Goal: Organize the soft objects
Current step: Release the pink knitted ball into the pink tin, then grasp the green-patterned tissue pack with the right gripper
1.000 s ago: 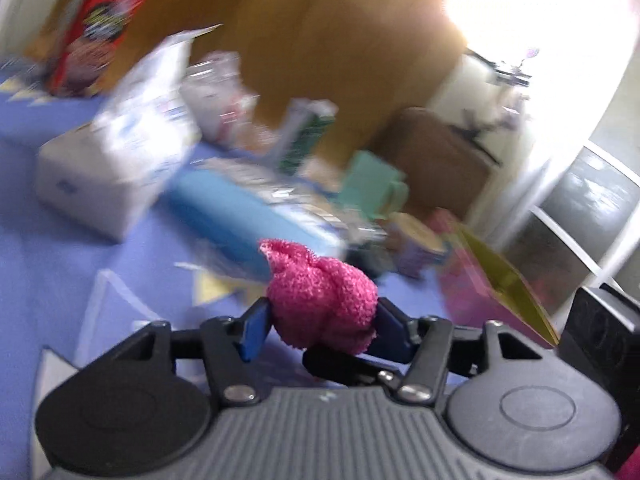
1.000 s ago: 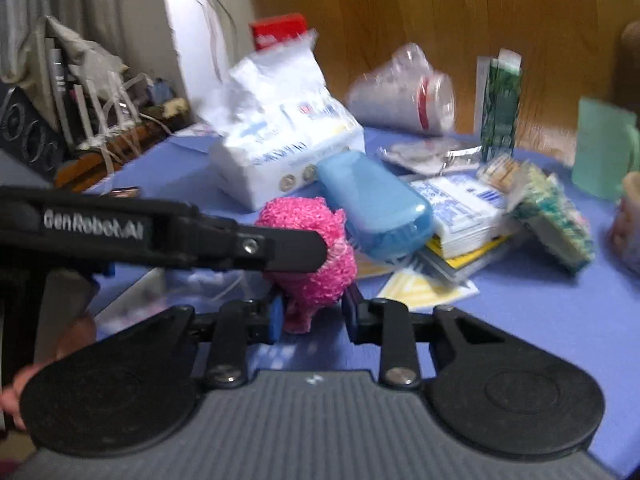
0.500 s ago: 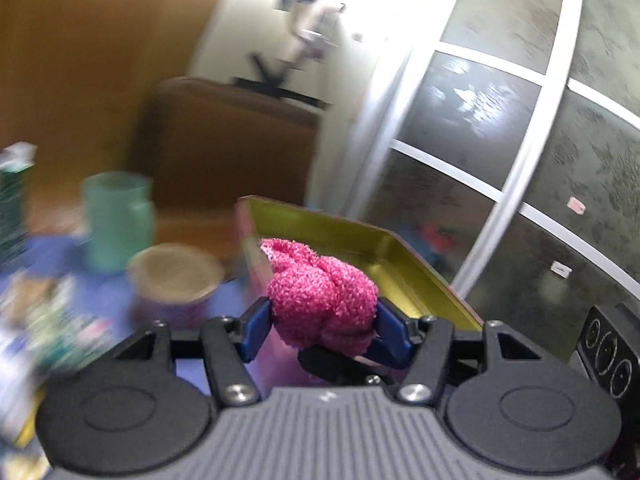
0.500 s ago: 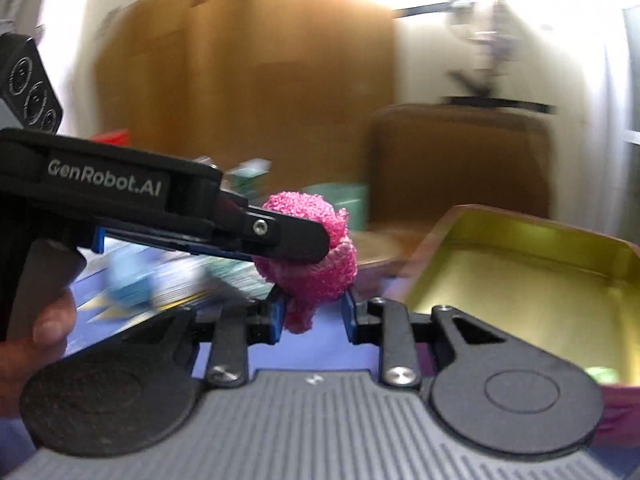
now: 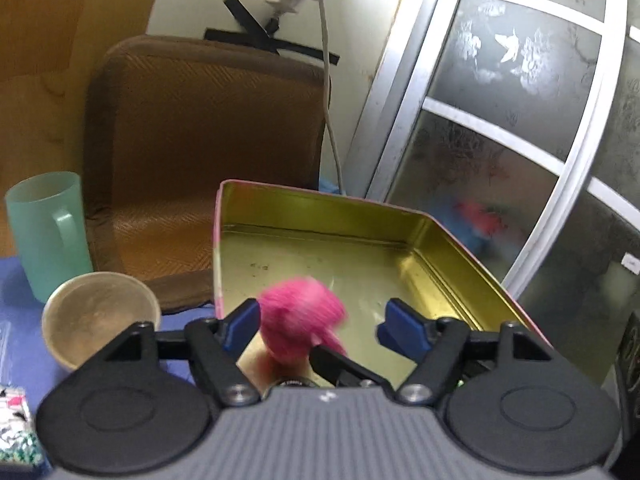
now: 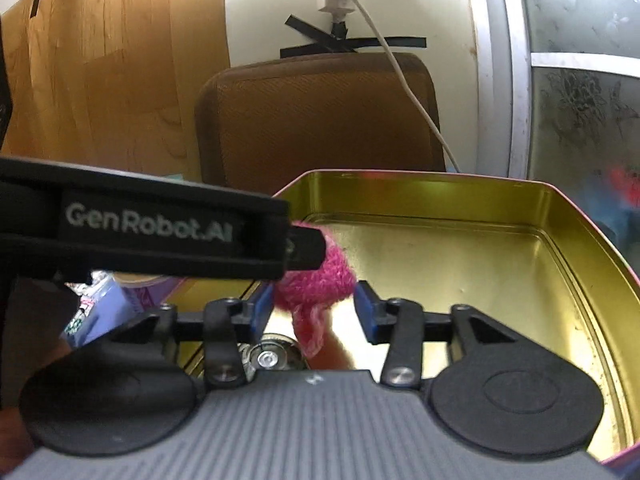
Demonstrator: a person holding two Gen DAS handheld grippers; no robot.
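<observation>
Release of pink fuzzy ball (image 5: 301,312) over gold tin (image 5: 432,236).
Our left gripper (image 5: 316,326) and right gripper (image 6: 314,310) jaws have just been opening, pads clear of the ball, now dropping; we judge: hold both wide, lift straight out.

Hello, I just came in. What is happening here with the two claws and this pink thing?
A person holds two claws over an open gold-lined tin and is dropping a fuzzy pink sock ball into it. The jaws of both the left claw and the right claw have just been opening; the ball sits between the blue pads, blurred, apparently released and falling. A green mug and a small bowl stand beside the tin.
</observation>
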